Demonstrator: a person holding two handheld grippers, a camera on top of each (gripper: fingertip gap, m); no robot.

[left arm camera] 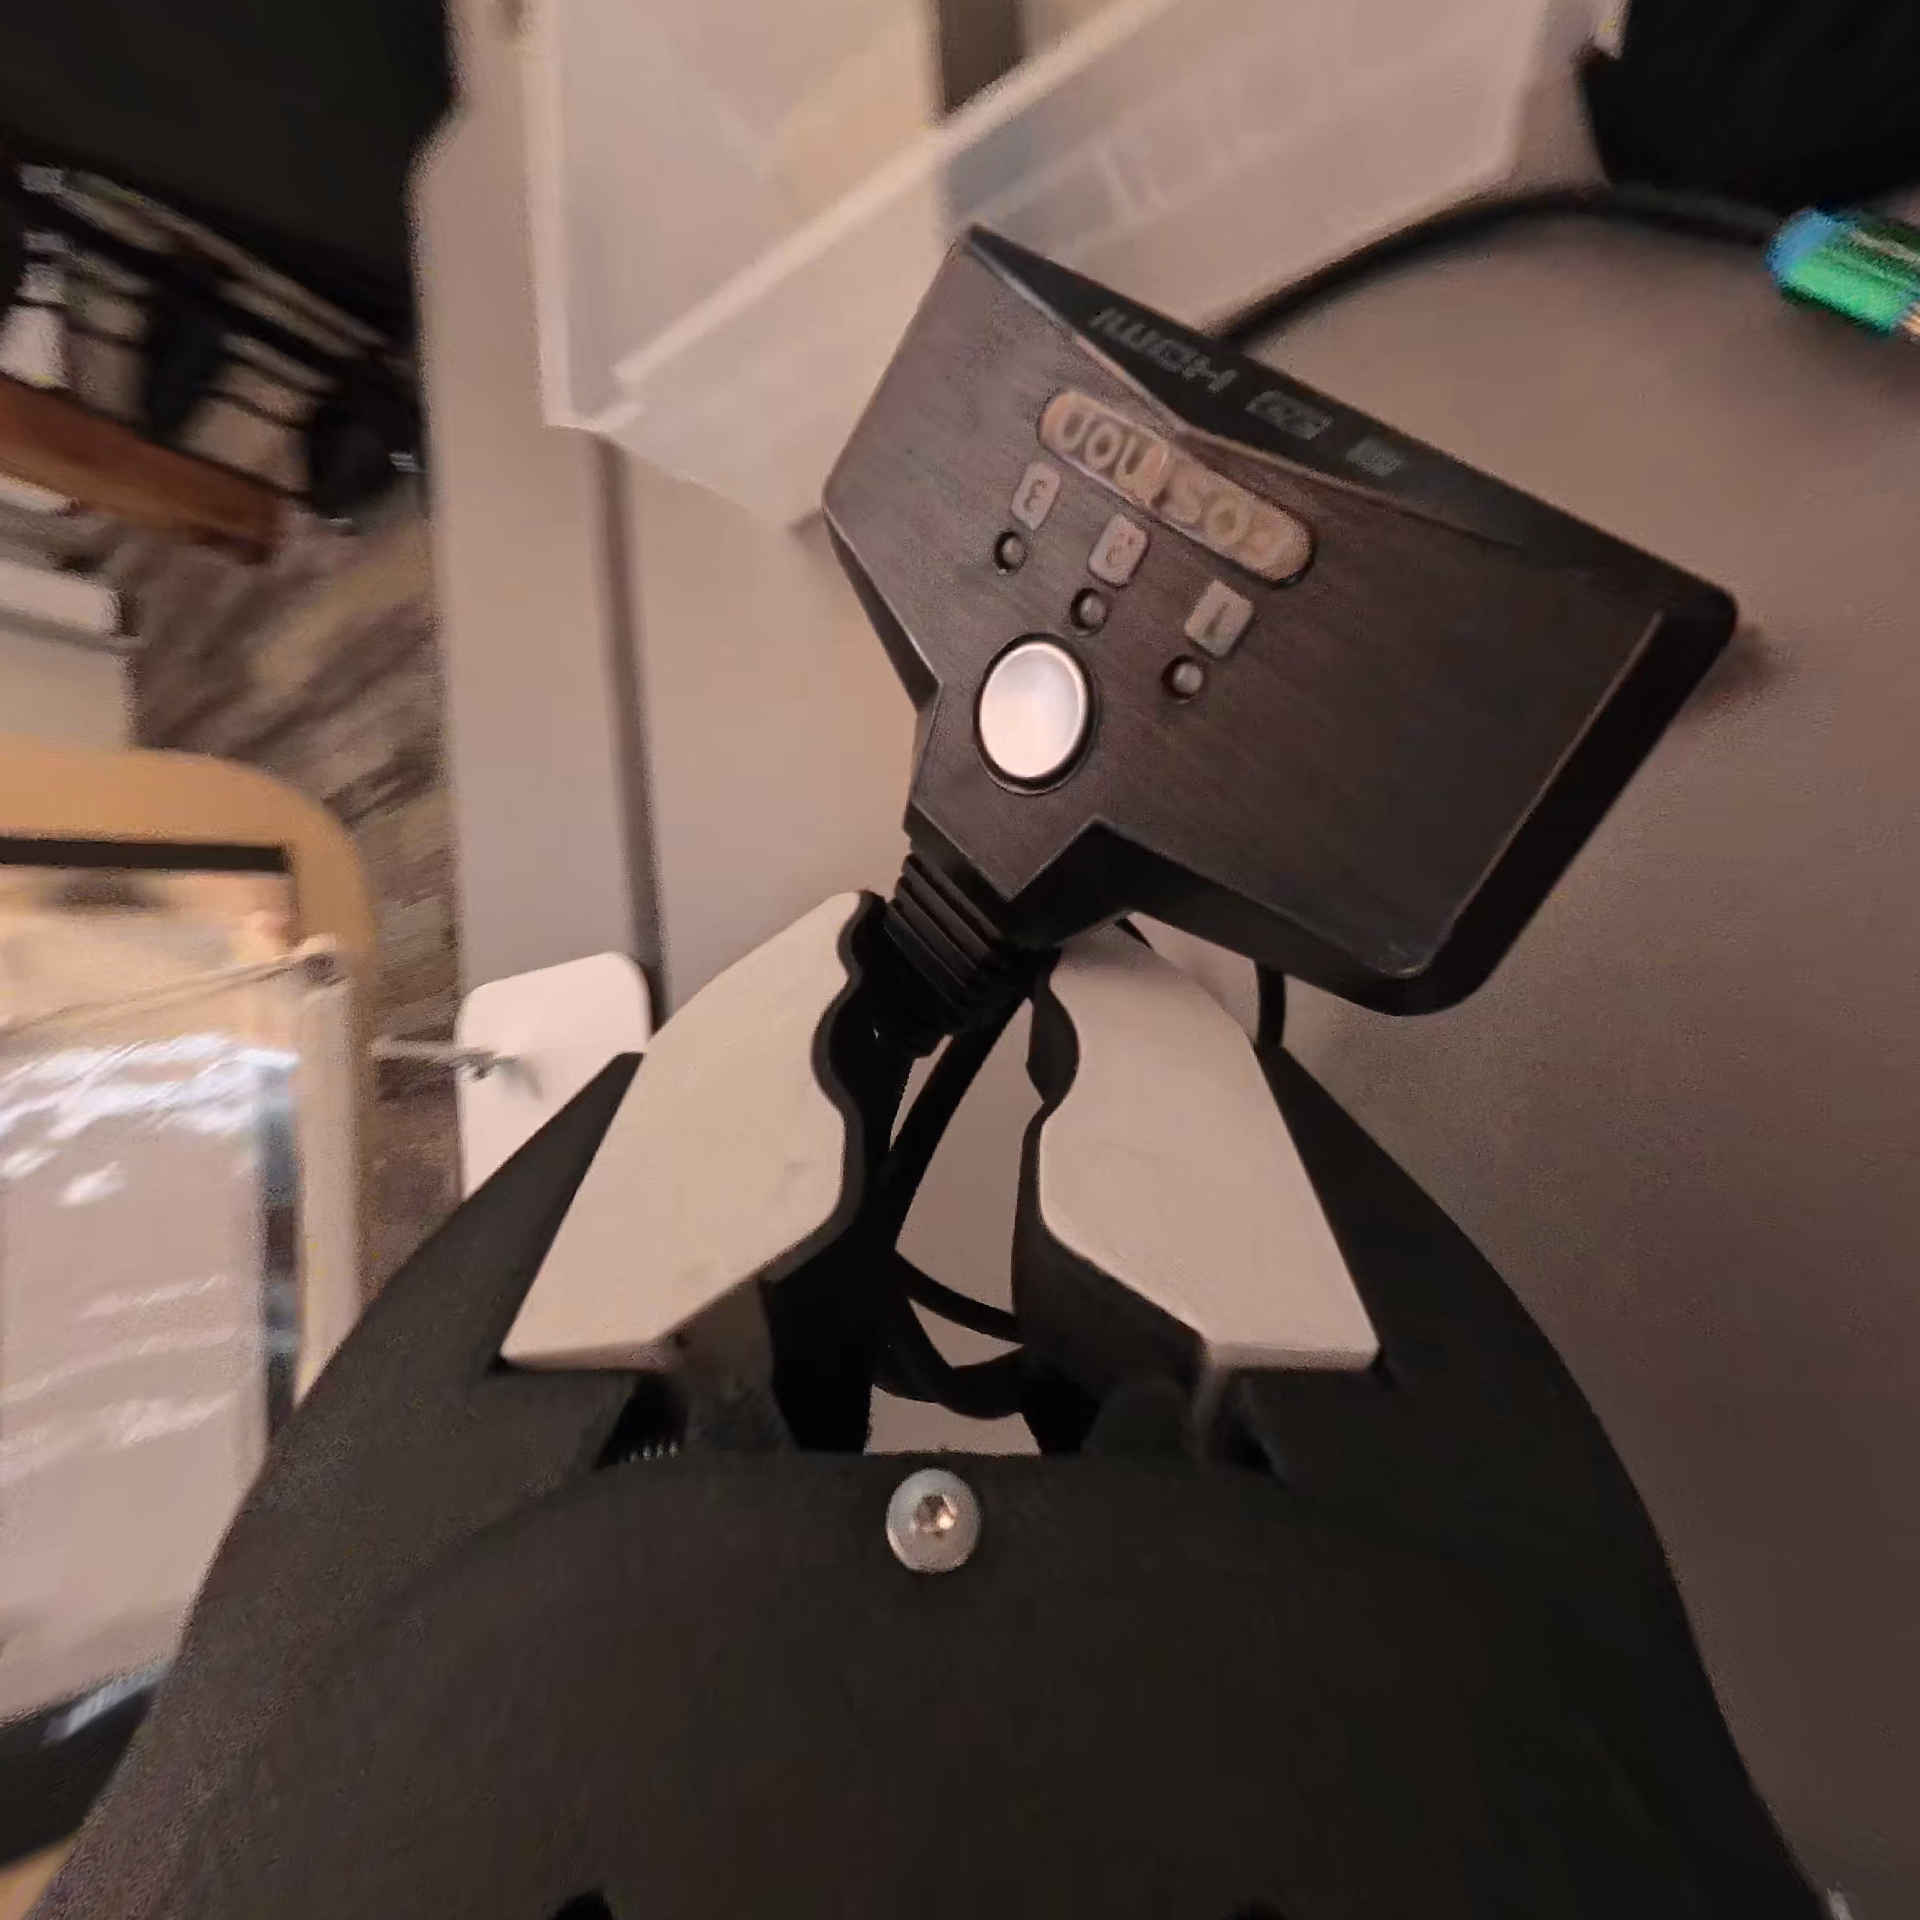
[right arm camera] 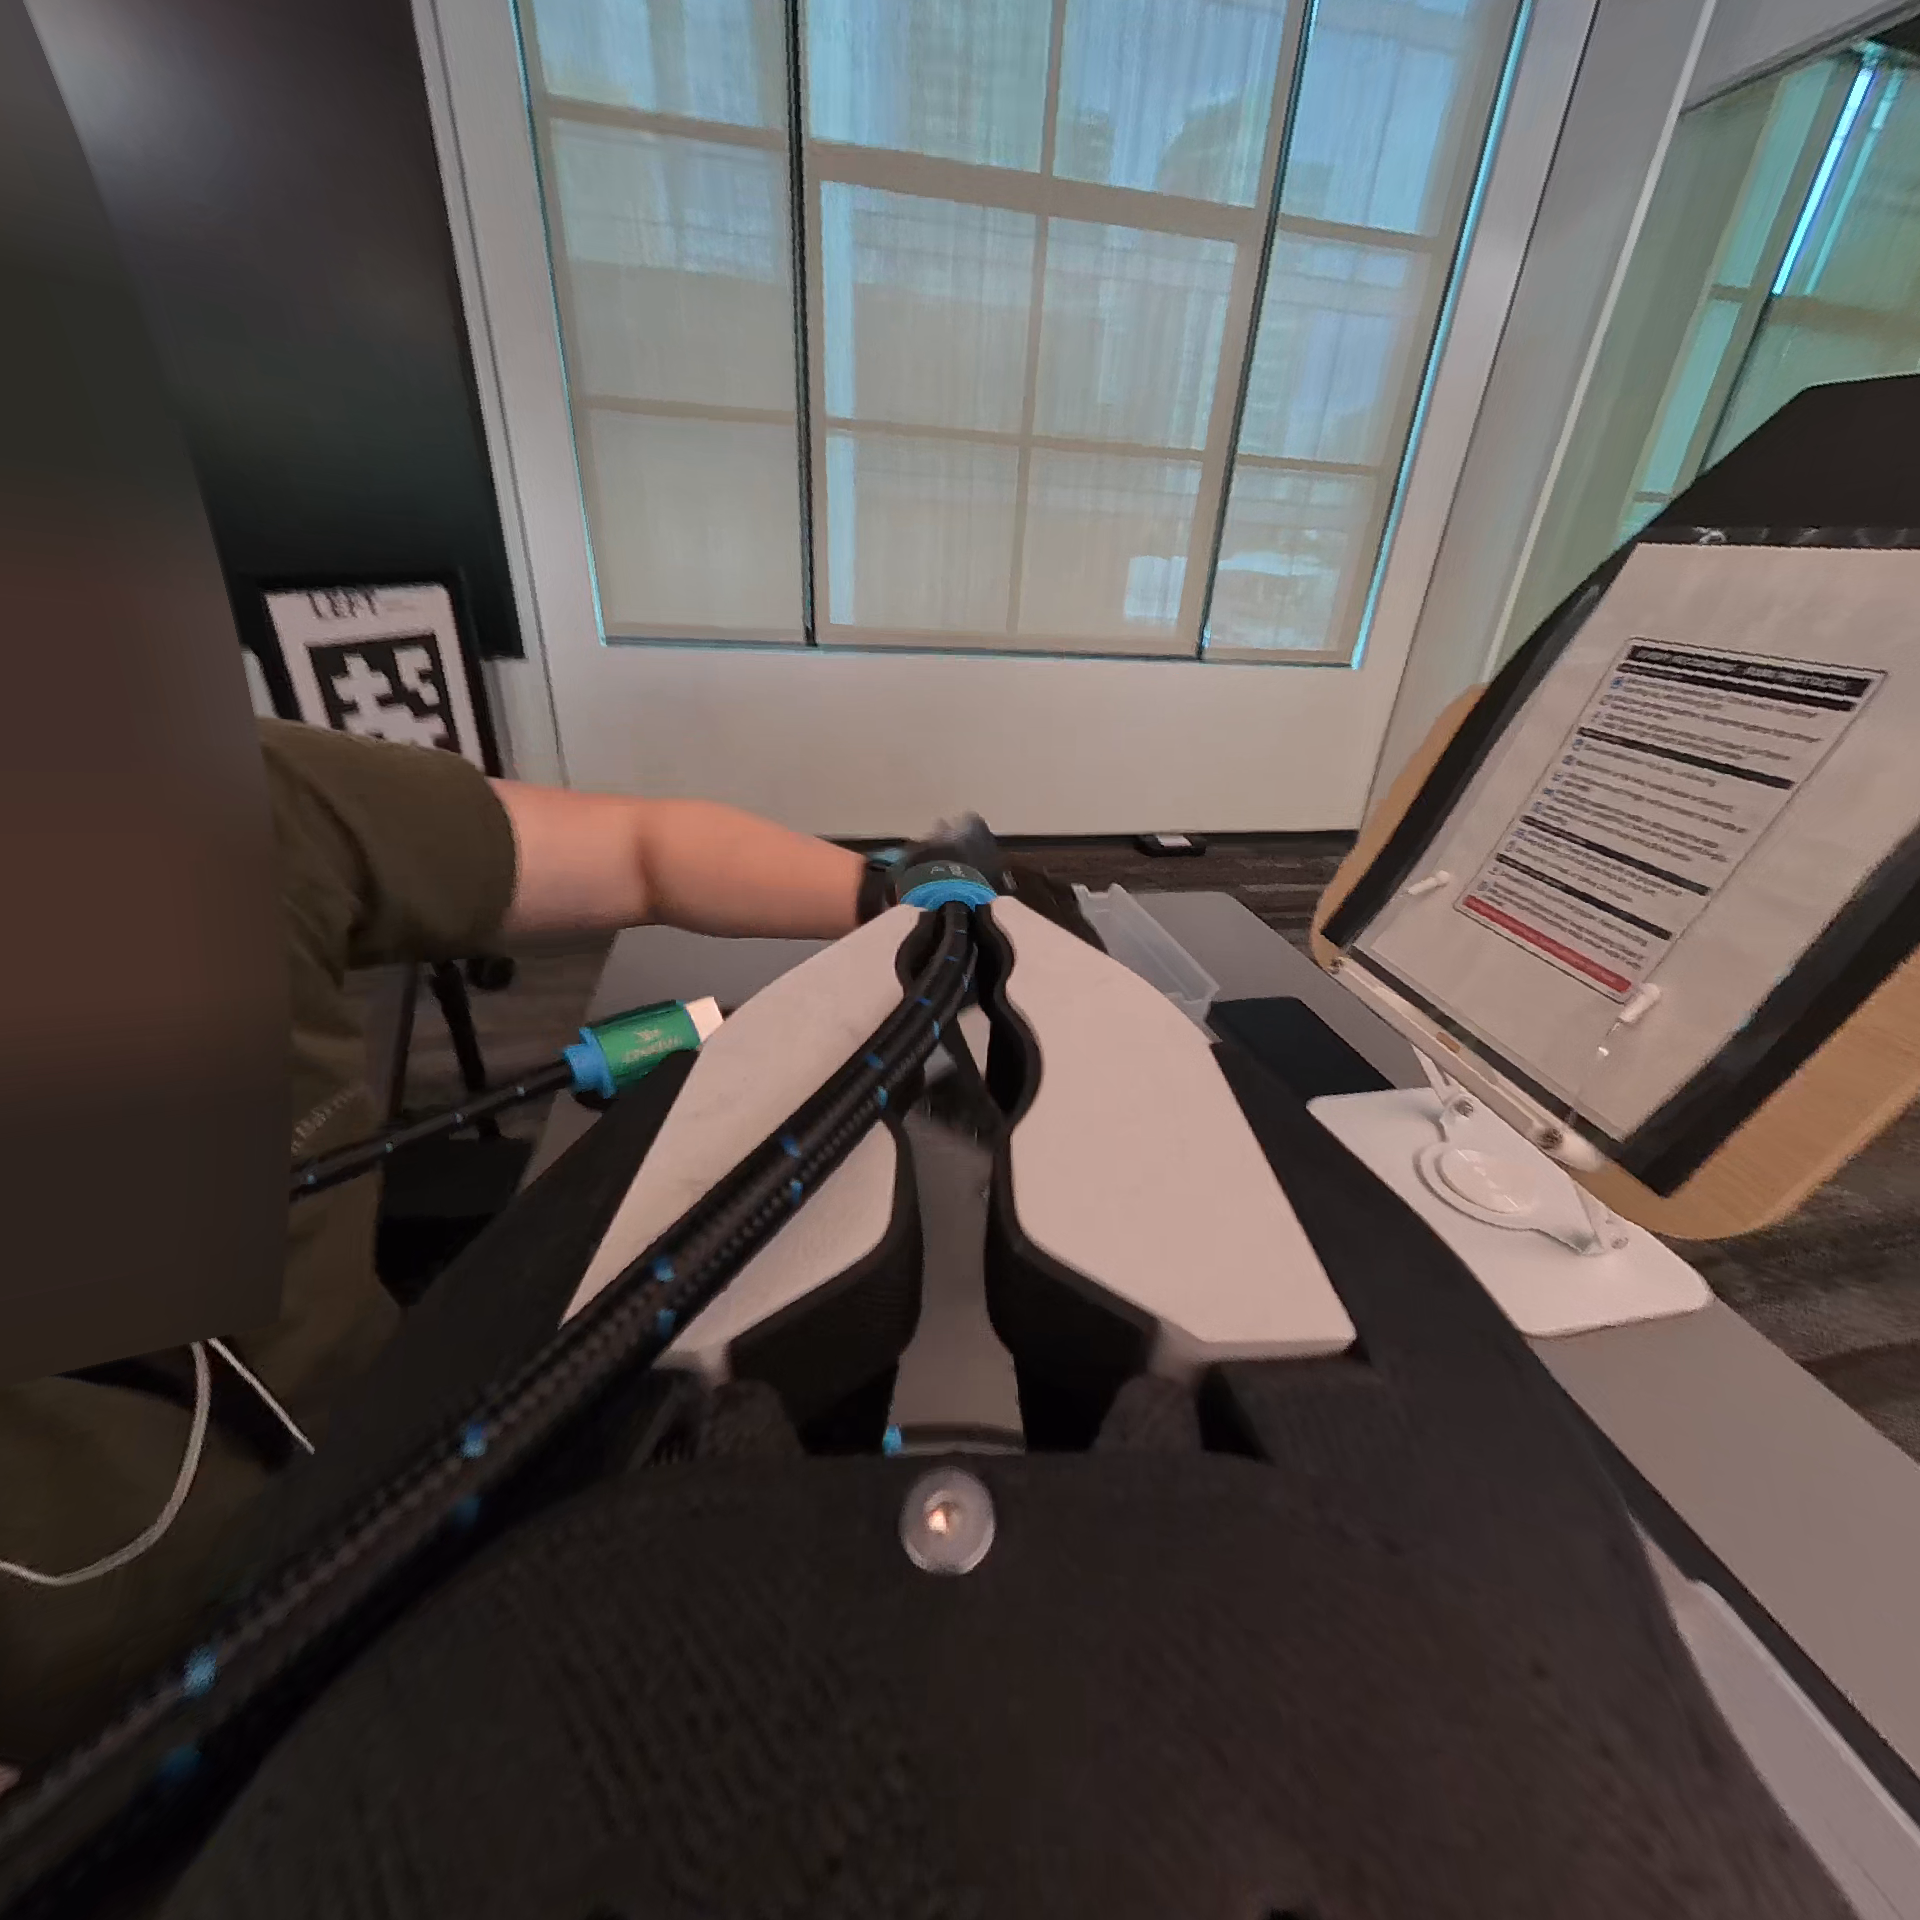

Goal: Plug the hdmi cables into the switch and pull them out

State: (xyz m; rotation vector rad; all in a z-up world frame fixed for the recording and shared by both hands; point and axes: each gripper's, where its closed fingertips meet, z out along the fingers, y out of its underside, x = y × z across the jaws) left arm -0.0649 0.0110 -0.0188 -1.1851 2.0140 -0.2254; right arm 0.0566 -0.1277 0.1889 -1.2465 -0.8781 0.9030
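Observation:
In the left wrist view my left gripper (left arm camera: pixel 961 966) is shut on the ribbed cable root of the black HDMI switch (left arm camera: pixel 1247 665). The switch is held above the grey table (left arm camera: pixel 1662 1143), its face with a round silver button toward the camera. In the right wrist view my right gripper (right arm camera: pixel 951 925) is shut on a black braided HDMI cable (right arm camera: pixel 727 1195) just behind its blue collar (right arm camera: pixel 943 894); the plug beyond the collar is hidden. A second HDMI plug with a green and blue shell (right arm camera: pixel 634 1044) lies on the table at the left; it also shows in the left wrist view (left arm camera: pixel 1844 265).
A person's arm (right arm camera: pixel 675 868) reaches across behind the right gripper. A clear plastic bin (left arm camera: pixel 1039 208) sits on the table beyond the switch. A framed sheet on a stand (right arm camera: pixel 1662 862) stands on the right. Windows fill the background.

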